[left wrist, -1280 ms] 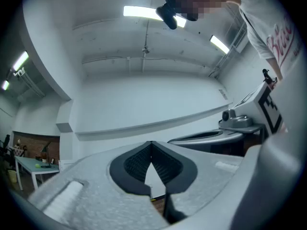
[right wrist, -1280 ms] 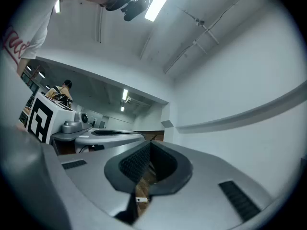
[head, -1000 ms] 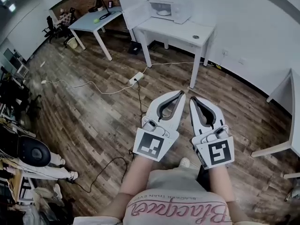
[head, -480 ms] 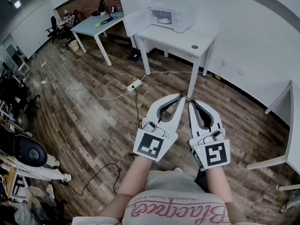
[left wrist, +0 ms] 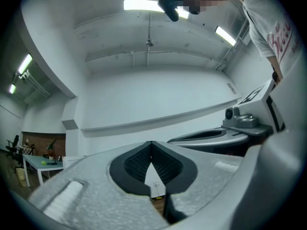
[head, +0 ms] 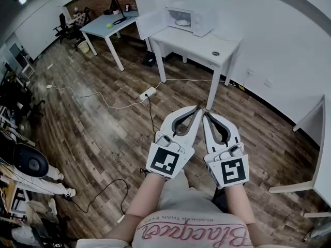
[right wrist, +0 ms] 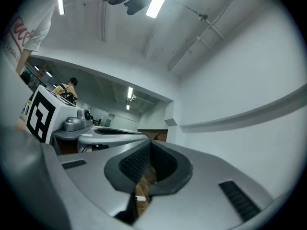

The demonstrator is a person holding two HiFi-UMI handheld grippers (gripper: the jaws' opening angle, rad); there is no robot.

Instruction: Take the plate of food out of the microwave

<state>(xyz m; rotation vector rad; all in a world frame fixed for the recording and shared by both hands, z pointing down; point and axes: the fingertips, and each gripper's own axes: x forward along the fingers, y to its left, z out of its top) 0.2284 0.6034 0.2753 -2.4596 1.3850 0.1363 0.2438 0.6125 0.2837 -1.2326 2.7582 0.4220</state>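
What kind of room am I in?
Probably an office or lab workspace: white rectangular desks, black office chairs near a dark monitor, and a white microwave on one desk.

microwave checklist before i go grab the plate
1. Microwave door open: ok, it looks swung aside.
2. Plate visible inside: ok; food on it: cannot tell.
3. Left tool empty: ok, jaws shut.
4. Right tool empty: ok, jaws shut.
5. Microwave within reach: not ok, it stands on the far table.
6. Path free: not ok, a power strip lies on the floor ahead.
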